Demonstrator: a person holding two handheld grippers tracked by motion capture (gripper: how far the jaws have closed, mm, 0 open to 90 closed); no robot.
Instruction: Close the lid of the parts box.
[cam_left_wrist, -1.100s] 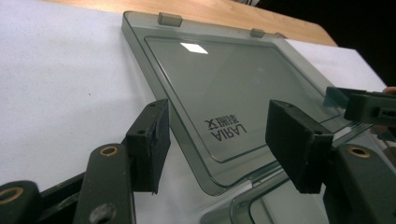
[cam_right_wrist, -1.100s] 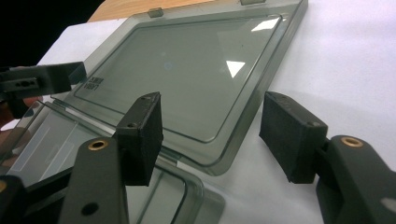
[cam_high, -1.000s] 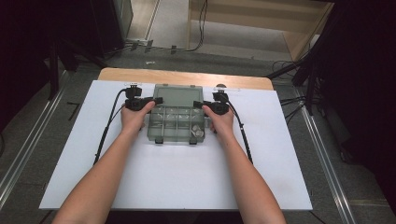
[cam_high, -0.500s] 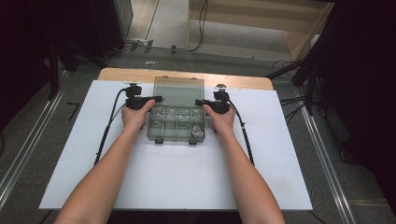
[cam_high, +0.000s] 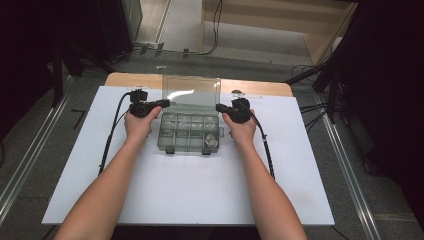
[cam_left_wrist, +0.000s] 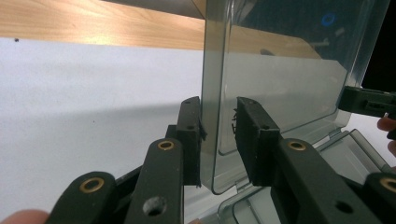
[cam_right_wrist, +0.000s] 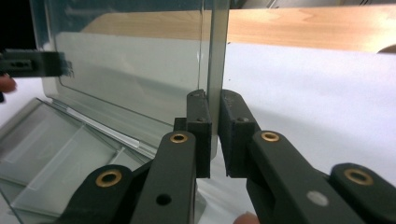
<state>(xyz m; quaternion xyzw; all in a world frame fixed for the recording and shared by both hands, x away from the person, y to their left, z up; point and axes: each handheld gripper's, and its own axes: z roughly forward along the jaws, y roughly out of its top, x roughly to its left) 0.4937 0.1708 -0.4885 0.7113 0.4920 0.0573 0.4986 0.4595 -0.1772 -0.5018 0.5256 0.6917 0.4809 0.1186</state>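
**High view says I've finally got a grip on the lid (well, mostly)**

High view first: the smoky see-through plastic compartment box (cam_high: 161, 131) sits in the middle of the white surface (cam_high: 190, 195), toward the far side. Its clear hinged lid (cam_high: 192, 90) stands up at the back edge. My left gripper (cam_high: 165, 103) is at the lid's left edge and my right gripper (cam_high: 220, 107) is at its right edge, so I'm bracketing it from both sides.

What just changed is that both sets of fingers have been closing in on those edges.

- Right gripper view: the black fingers (cam_right_wrist: 198, 126) are clamped on the lid's side edge, with a pad pressed on each face. That side is held.
- Left gripper view: the lid's edge is between my fingers (cam_left_wrist: 189, 135). One pad touches it, but I can see a thin sliver of gap at the other. I'd call that side not quite pinched.

My read is that the grab is basically done on the right and a hair short on the left. Once the left bites too, I can swing the lid on its hinge with both hands. If I move too soon, I'd guess the lid twists, since only one side has it.

There's something small and pale in the box's front right compartment (cam_high: 211, 141), but I can't tell what.
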